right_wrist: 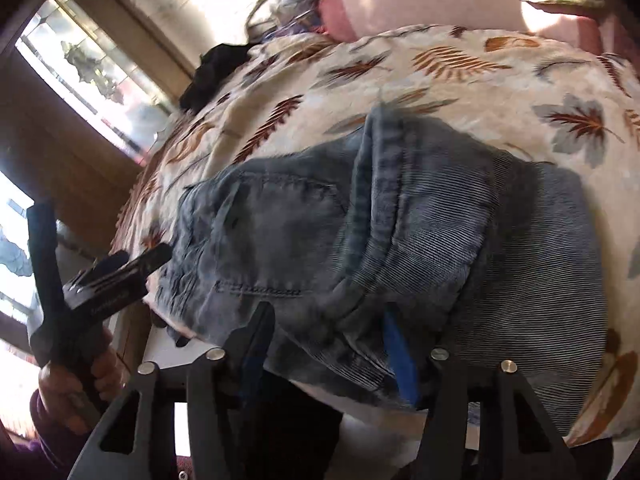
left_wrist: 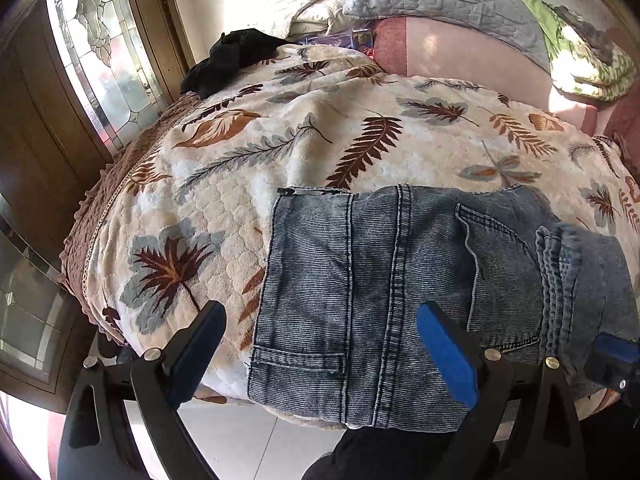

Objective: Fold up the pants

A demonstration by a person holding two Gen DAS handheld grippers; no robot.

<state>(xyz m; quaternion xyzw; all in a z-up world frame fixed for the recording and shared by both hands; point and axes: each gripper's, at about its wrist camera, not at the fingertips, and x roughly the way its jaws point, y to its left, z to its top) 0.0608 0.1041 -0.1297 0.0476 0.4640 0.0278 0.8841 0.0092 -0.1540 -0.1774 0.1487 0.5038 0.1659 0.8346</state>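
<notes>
Both of your hand-held grippers, left (left_wrist: 320,340) and right (right_wrist: 328,332), hang wide and empty over the folded pants (left_wrist: 400,280); long axis sideways along the bed (left_wrist: 320,128) edge; right sits nearer.

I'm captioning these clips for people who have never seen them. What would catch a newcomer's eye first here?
Folded blue jeans lie at the near edge of a bed, on a cream blanket printed with leaves. The left gripper hangs open just above them, its blue pads apart, and the right gripper is open too. A crumpled black garment sits at the blanket's far left edge, beside a leaded-glass door.
</notes>
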